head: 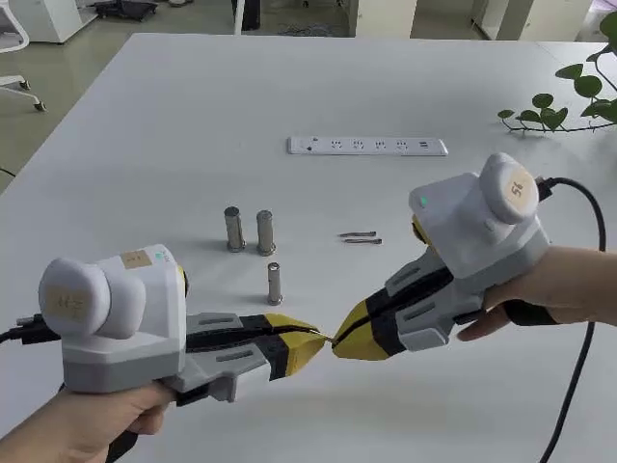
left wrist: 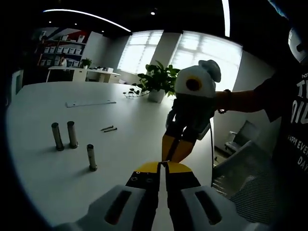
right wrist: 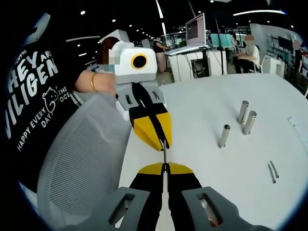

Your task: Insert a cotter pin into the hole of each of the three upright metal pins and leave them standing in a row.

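Tip to tip above the near part of the white worktop (head: 145,145), with the left gripper (head: 318,336) and the right gripper (head: 339,345) both pressed closed on the ends of one thin cotter pin (right wrist: 163,153) bridging the small gap between them. Farther off, standing upright and well apart from both: a first metal pin (head: 234,229), a second metal pin (head: 265,232) just to its right, and a third metal pin (head: 275,283) nearer, slightly right again. Right of those, lying flat and close together, two loose cotter pins (head: 360,237); far beyond, a power strip (head: 366,146), and at the far right edge a trailing plant (head: 569,101).
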